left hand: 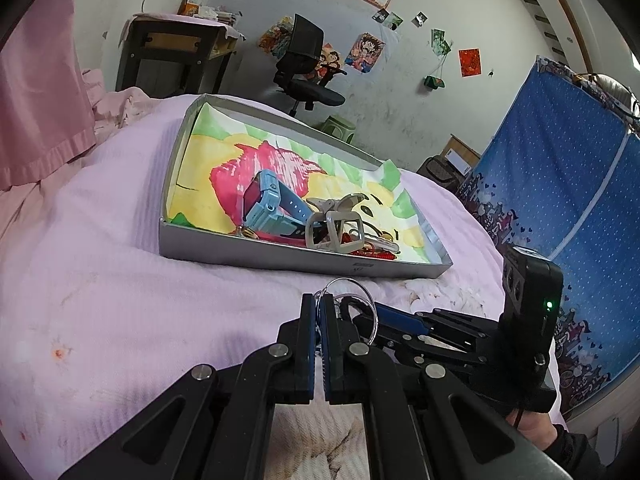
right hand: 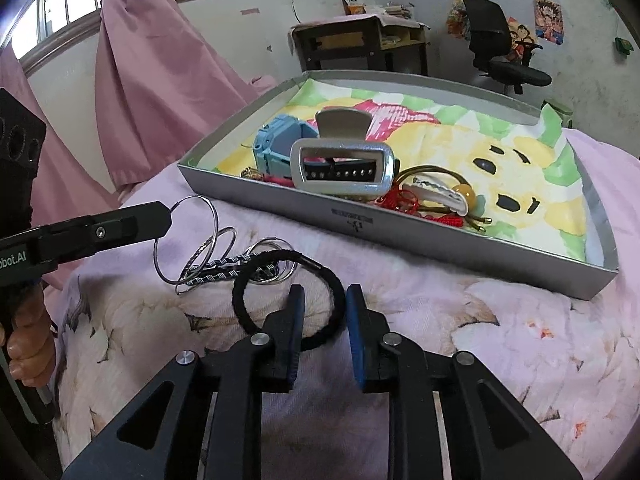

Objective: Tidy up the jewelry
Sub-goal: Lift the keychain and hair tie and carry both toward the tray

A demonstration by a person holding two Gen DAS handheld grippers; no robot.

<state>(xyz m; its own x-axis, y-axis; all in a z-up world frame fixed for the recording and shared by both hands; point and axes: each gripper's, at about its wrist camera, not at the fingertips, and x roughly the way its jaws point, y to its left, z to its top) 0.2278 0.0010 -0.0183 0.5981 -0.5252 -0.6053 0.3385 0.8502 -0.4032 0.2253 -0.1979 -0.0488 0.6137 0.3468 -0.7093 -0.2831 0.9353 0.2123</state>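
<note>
A large silver ring (right hand: 185, 240) is pinched at its top by the clenched jaws of the left gripper (right hand: 168, 216), which reaches in level from the left; the ring hangs tilted, its lower rim among smaller rings (right hand: 218, 250) and a braided cord (right hand: 224, 272) lying on the bed (right hand: 500, 344). In the left wrist view the same ring (left hand: 356, 300) is seen caught between the blue pads of that gripper (left hand: 319, 320). A black hair tie (right hand: 288, 292) lies flat just beside the rings, and its near arc is straddled by the released jaws of the right gripper (right hand: 322, 320), one finger inside the loop and one outside.

Beyond these, a grey tray (right hand: 400, 236) is set on the bed, lined with a cartoon print. A blue watch (right hand: 276, 148), a silver hair claw (right hand: 342, 166), a red cord (right hand: 404, 204) and a white clip (right hand: 440, 196) are piled in its near-left part; the far and right parts of the lining are bare. A strip of pink blanket is left open between tray and rings.

A pink curtain (right hand: 132, 92), a desk (right hand: 360, 44) and an office chair (right hand: 500, 48) are seen behind.
</note>
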